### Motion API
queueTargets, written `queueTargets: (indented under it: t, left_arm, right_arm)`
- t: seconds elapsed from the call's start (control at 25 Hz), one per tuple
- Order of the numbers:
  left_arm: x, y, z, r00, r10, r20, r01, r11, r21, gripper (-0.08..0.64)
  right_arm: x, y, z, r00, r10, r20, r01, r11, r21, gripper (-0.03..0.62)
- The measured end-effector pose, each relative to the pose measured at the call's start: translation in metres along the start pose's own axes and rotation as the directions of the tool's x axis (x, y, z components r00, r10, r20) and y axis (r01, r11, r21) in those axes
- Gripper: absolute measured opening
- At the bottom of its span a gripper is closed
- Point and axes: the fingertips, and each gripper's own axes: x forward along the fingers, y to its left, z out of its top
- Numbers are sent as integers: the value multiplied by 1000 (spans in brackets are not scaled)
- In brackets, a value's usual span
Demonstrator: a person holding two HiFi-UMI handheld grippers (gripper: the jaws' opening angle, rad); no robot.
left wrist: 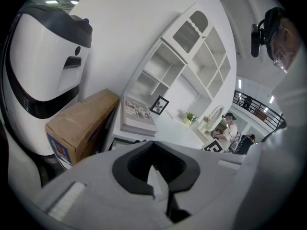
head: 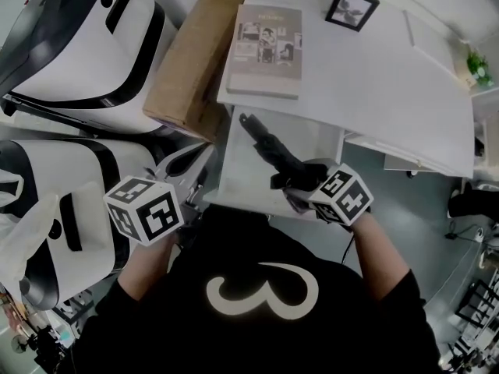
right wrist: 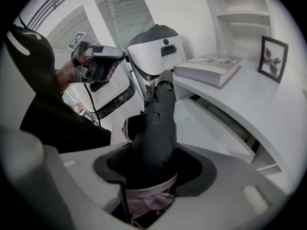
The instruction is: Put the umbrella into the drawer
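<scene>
A folded black umbrella (head: pixel 269 148) hangs over the open white drawer (head: pixel 242 174) under the desk. My right gripper (head: pixel 302 182) is shut on its lower end, where a pinkish strap shows. In the right gripper view the umbrella (right wrist: pixel 158 123) sticks out from between the jaws of the right gripper (right wrist: pixel 153 174), pointing over the drawer (right wrist: pixel 204 131). My left gripper (head: pixel 144 209) is held to the left of the drawer, apart from it. In its own view the left gripper (left wrist: pixel 156 171) has its jaws close together with nothing between them.
A white desk (head: pixel 374 92) carries a book (head: pixel 265 49) and a picture frame (head: pixel 352 8). A cardboard box (head: pixel 191 57) stands left of the desk. Two white-and-black machines (head: pixel 86 45) fill the left side. A small plant (head: pixel 477 67) sits at the far right.
</scene>
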Motion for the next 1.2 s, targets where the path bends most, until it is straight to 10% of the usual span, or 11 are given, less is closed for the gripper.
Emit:
queueTargets:
  t: [1.2]
  left_arm:
    - [35, 54, 0, 993, -34, -109, 31, 999, -30, 8]
  right_arm:
    - [127, -65, -50, 940, -119, -320, 115, 993, -31, 252]
